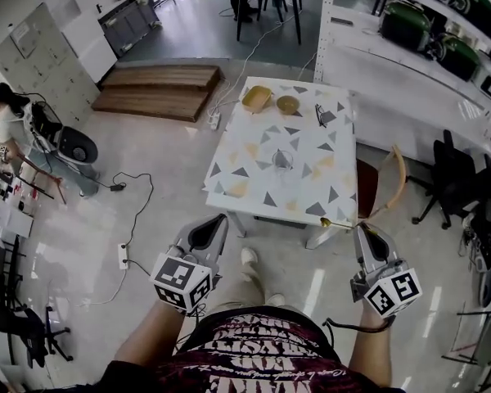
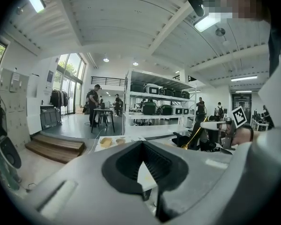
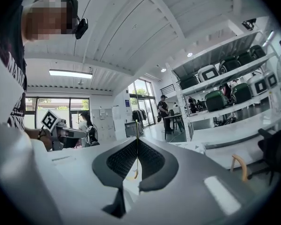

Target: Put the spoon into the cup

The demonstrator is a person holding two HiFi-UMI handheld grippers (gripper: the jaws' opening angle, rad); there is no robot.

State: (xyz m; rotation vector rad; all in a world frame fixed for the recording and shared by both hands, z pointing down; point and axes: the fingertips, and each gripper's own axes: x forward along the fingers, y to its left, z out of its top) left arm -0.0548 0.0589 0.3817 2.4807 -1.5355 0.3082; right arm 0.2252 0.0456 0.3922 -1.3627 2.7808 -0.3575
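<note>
The clear glass cup [image 1: 282, 160] stands near the middle of the triangle-patterned table [image 1: 254, 150]. A thin golden spoon [image 1: 336, 222] sticks out leftward from my right gripper [image 1: 362, 230], which is shut on its handle and held in the air in front of the table's near right corner. In the right gripper view the spoon [image 3: 137, 146] shows as a narrow gold strip between the pads. My left gripper [image 1: 215, 223] hovers off the near left corner, shut with nothing in it. In the left gripper view, the spoon [image 2: 193, 137] shows at the right.
At the table's far end lie a yellow dish [image 1: 256, 98], a small bowl [image 1: 288, 104] and dark glasses [image 1: 322, 115]. A wooden chair [image 1: 393, 182] stands at the table's right side. White shelving [image 1: 409, 47] runs behind. Cables [image 1: 135, 211] trail on the floor to the left.
</note>
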